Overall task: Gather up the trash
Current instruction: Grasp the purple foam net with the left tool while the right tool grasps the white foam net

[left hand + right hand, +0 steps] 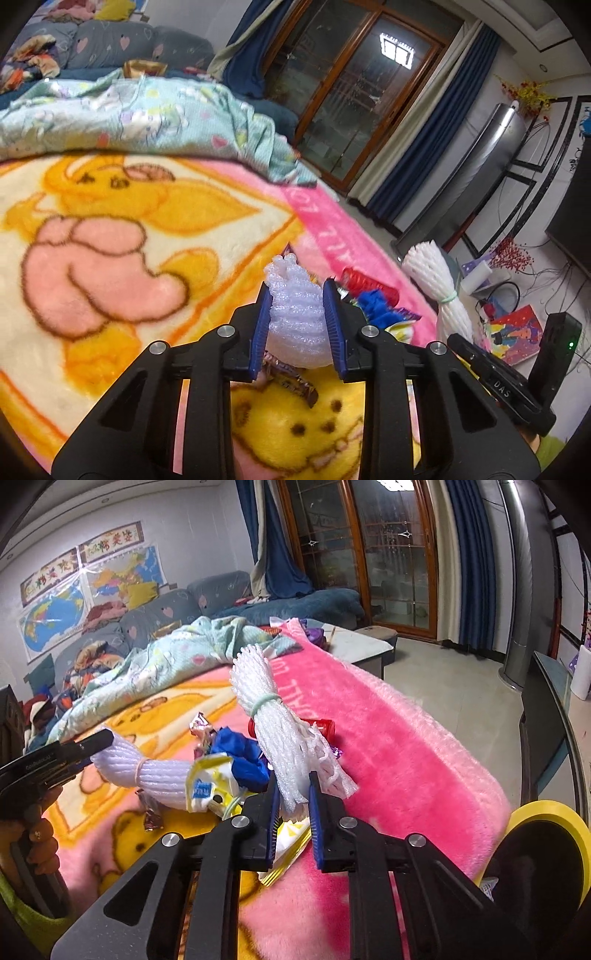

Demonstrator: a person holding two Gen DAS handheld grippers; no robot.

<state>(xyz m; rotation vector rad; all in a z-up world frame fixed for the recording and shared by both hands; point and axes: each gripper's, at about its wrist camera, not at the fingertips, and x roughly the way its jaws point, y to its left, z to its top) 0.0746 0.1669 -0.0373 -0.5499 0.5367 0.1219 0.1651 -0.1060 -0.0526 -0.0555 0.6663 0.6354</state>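
My left gripper [297, 295] is shut on a white foam net bundle [295, 317] and holds it just above the cartoon blanket [110, 229]; the bundle also shows in the right wrist view [147, 771]. My right gripper [293, 794] is shut on a second white foam net bundle [273, 723], tied with a green band, which stands upright in the left wrist view [437, 280]. Between them lies a trash pile: a blue wrapper [243, 753], a yellow-white packet [210, 782], a red piece [325, 727] and candy wrappers [201, 727].
A crumpled light blue quilt [166, 664] lies at the far side of the blanket. A yellow-rimmed bin [546, 834] stands at the right. A grey sofa [166, 620], a low table [362, 642] and the tiled floor [454, 686] lie beyond.
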